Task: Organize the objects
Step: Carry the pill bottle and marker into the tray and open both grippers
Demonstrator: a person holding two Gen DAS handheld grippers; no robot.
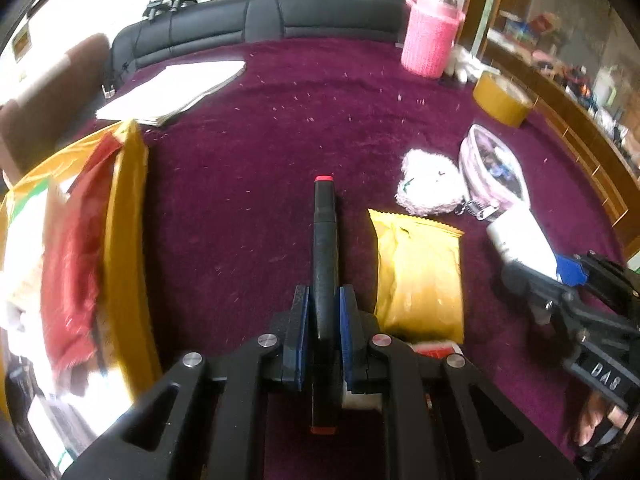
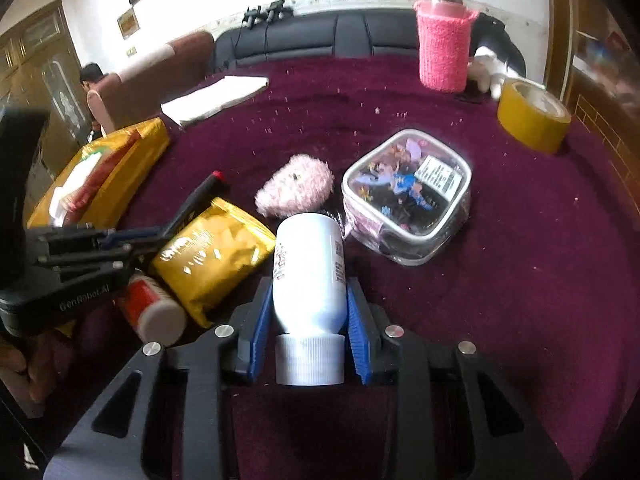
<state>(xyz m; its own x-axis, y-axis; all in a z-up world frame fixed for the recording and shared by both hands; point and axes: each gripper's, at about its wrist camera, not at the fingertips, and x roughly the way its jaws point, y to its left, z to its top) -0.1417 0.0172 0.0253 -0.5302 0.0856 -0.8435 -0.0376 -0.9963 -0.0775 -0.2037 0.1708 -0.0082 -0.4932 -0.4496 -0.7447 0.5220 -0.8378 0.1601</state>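
Now the left gripper [image 1: 324, 312] is clamped on a black marker [image 1: 325, 248] with red ends, held above the purple carpet [image 1: 260, 140] just beside a yellow snack bag [image 1: 420, 280]. Meanwhile the right gripper [image 2: 308, 316] has its blue pads against a white bottle [image 2: 308, 272], cap toward the camera, near a clear pouch [image 2: 408, 196] and a pink fluffy toy [image 2: 296, 188].

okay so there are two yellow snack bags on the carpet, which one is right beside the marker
The smaller yellow bag, lying just beside the black marker. The larger yellow bag sits apart at the carpet's edge.
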